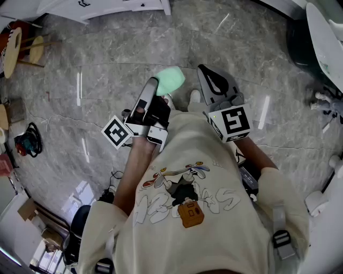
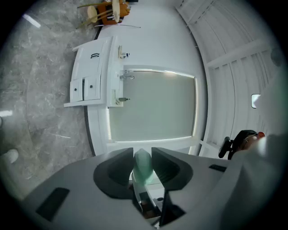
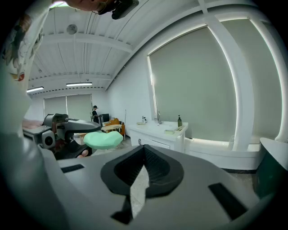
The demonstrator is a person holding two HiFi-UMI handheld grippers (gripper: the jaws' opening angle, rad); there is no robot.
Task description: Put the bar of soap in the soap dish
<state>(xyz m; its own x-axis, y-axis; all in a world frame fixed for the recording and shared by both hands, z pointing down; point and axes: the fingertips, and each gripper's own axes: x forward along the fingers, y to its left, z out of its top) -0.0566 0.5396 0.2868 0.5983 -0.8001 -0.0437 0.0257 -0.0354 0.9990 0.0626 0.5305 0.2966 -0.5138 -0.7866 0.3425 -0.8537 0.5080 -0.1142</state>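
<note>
A pale green bar of soap (image 1: pixel 171 80) is clamped between the dark jaws of my left gripper (image 1: pixel 157 88), held level in front of the person's chest above the floor. In the left gripper view the bar of soap (image 2: pixel 143 165) stands edge-on between the two pads of the left gripper (image 2: pixel 143 155). My right gripper (image 1: pixel 208 75) is just to the right of it, shut, with nothing in it. The right gripper view shows its jaw tips meeting at the right gripper (image 3: pixel 144 150), and the soap (image 3: pixel 102 139) at its left. A small flat pale thing (image 3: pixel 171 131) on the vanity top may be the soap dish.
A white vanity (image 3: pixel 158 134) with a tap and a dark bottle (image 3: pixel 179 121) stands ahead by a big blinded window (image 3: pixel 193 85). Grey marble floor (image 1: pixel 96 91) lies underfoot. A white cabinet (image 1: pixel 107 6) is at the far edge; cable and boxes (image 1: pixel 28 140) lie left.
</note>
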